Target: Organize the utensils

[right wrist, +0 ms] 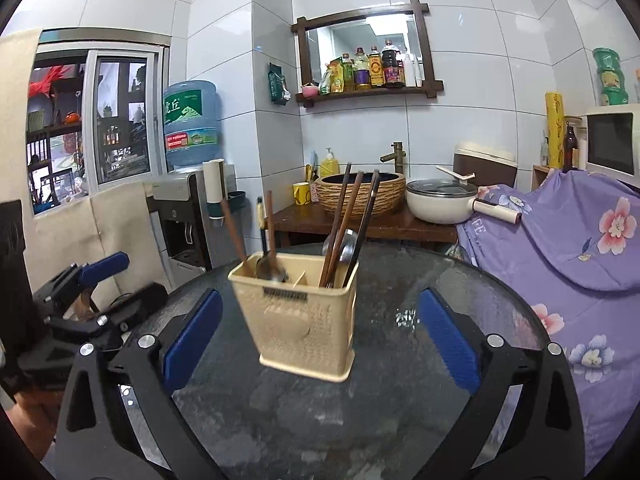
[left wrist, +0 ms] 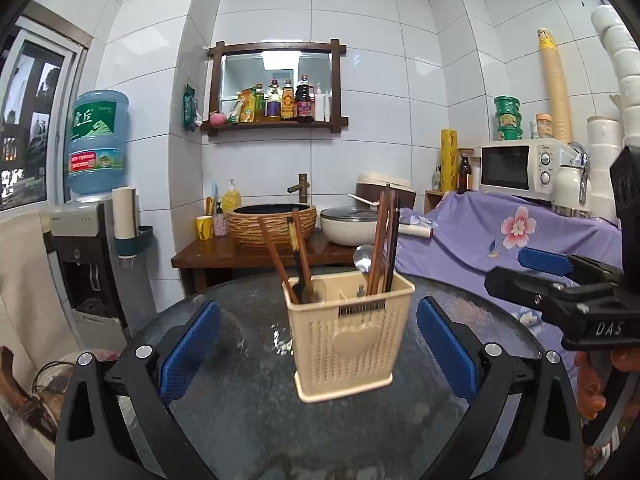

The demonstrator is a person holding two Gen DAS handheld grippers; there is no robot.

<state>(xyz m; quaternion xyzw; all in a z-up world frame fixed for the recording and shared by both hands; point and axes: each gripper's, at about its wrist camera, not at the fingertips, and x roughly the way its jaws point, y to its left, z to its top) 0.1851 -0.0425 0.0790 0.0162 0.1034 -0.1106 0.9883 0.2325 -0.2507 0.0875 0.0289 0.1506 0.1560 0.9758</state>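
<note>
A beige perforated utensil caddy [left wrist: 350, 332] stands upright on the round dark glass table [left wrist: 248, 412]. It also shows in the right wrist view [right wrist: 302, 316]. Its compartments hold brown chopsticks [left wrist: 380, 240] and a metal spoon [left wrist: 363, 258]; more chopsticks [left wrist: 280, 258] lean in the left compartment. My left gripper [left wrist: 318, 344] is open and empty, with the caddy between and just beyond its blue pads. My right gripper [right wrist: 320, 338] is open and empty, facing the caddy from the right side. The right gripper also shows at the right edge of the left wrist view [left wrist: 560, 280].
A purple floral cloth [right wrist: 568, 248] covers furniture right of the table. Behind stand a wooden counter with a basin [left wrist: 272, 224], a white pot [left wrist: 350, 226], a microwave [left wrist: 520, 168] and a water dispenser [left wrist: 86, 240]. The table edge curves close on both sides.
</note>
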